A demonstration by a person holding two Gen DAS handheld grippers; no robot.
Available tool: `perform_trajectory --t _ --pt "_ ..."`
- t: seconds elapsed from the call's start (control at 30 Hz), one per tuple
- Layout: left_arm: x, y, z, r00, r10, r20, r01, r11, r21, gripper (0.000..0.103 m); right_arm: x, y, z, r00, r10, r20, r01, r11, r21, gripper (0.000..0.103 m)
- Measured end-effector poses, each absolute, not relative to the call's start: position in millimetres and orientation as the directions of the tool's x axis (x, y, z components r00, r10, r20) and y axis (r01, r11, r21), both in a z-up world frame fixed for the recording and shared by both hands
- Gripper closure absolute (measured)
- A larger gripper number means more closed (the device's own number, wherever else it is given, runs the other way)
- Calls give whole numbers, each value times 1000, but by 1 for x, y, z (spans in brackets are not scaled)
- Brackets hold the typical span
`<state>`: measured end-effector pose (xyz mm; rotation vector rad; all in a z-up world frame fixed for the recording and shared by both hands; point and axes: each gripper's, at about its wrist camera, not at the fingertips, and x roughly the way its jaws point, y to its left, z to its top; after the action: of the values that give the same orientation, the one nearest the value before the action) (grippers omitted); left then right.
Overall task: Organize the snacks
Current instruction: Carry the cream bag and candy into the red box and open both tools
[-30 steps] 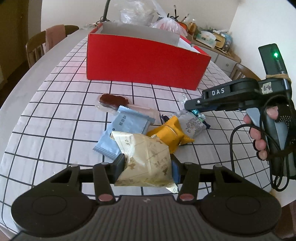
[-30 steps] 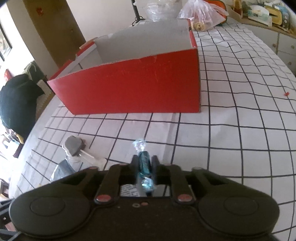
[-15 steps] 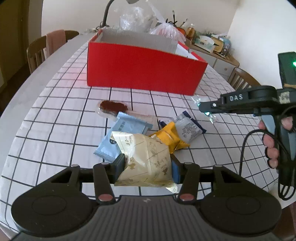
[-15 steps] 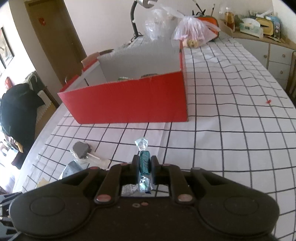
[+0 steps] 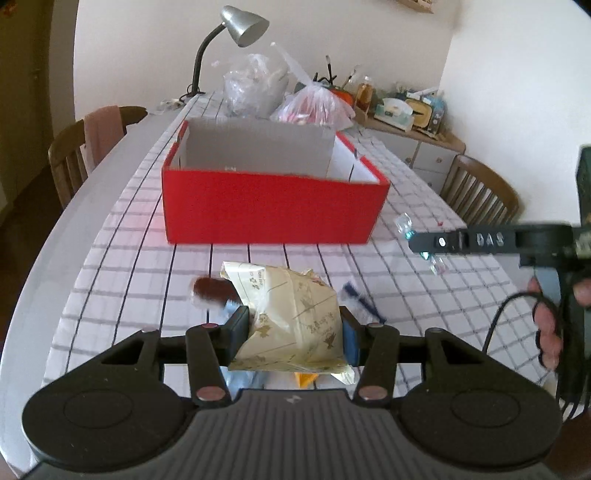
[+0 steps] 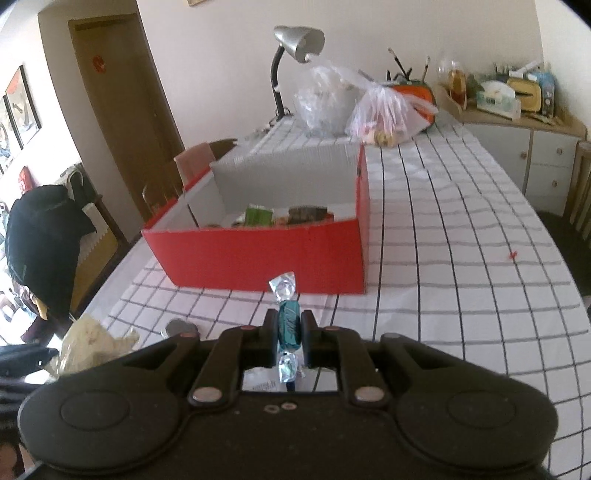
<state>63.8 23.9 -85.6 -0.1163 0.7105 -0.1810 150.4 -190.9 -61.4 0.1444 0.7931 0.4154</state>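
My left gripper (image 5: 293, 328) is shut on a cream snack packet (image 5: 291, 317), held above the checked tablecloth in front of the red box (image 5: 271, 206). My right gripper (image 6: 288, 328) is shut on a small teal wrapped candy (image 6: 287, 323), also lifted short of the red box (image 6: 266, 258). In the left wrist view the right gripper (image 5: 415, 240) comes in from the right with the candy at its tip. Several packets lie inside the box (image 6: 280, 216). A dark red snack (image 5: 210, 290) and other packets lie on the cloth under my left gripper.
A desk lamp (image 5: 236, 33) and plastic bags (image 5: 280, 92) stand behind the box. Wooden chairs (image 5: 480, 192) flank the table (image 6: 461, 258). A sideboard with clutter (image 6: 517, 110) is at the back right. A dark coat (image 6: 40, 236) hangs at the left.
Both grippers have risen with their snacks, so the loose packets on the cloth slid down out of view and the box's inside now shows in the right wrist view.
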Motion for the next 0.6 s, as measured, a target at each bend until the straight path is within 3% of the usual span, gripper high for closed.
perform_trajectory --t 0.6 --pt "163 25 -12 816 -63 -575 71 997 -8 53 207 -176 -14 705 377 -600 -308 926 219 92"
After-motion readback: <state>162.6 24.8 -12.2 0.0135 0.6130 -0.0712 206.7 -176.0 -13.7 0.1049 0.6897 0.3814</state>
